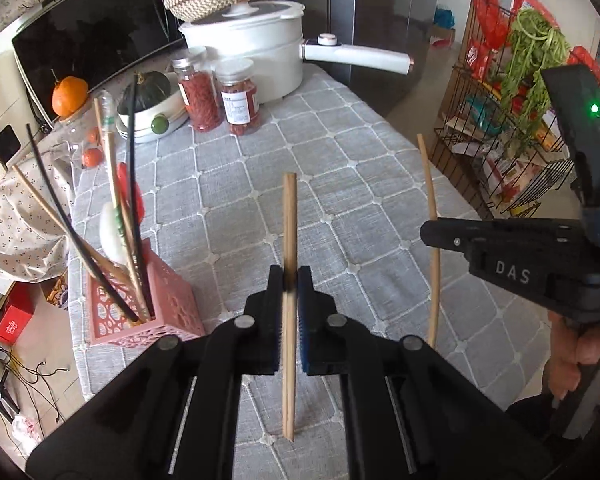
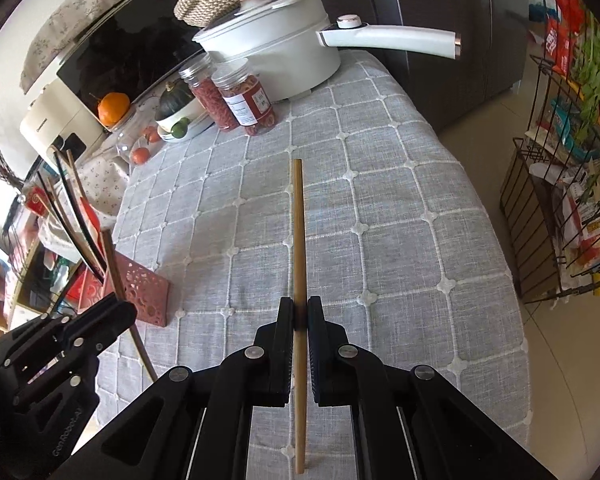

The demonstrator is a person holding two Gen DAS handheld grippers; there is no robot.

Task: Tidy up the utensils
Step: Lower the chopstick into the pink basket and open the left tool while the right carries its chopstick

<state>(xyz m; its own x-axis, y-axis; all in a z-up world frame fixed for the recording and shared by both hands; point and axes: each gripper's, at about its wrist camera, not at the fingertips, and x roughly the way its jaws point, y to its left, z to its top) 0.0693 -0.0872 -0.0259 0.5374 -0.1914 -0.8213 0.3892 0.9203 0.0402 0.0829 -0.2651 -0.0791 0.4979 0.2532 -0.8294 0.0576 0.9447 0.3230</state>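
My left gripper [image 1: 290,277] is shut on a light wooden chopstick [image 1: 289,220], which stands nearly upright above the grey checked tablecloth [image 1: 340,168]. My right gripper [image 2: 300,307] is shut on a second wooden chopstick [image 2: 298,220], also held above the cloth. In the left wrist view, the right gripper [image 1: 427,234] and its chopstick [image 1: 430,196] show at the right. In the right wrist view, the left gripper [image 2: 122,309] shows at lower left. A pink perforated utensil holder [image 1: 172,308] [image 2: 146,292] stands near the table's left edge. It holds several chopsticks and a white spoon.
At the back stand a white pot [image 1: 256,48] with a long handle, two red-filled jars [image 1: 220,96], a bowl with a squash [image 1: 150,112], an orange [image 1: 69,96] and a microwave [image 1: 92,32]. A wire rack [image 1: 512,128] stands on the floor beyond the table's right edge.
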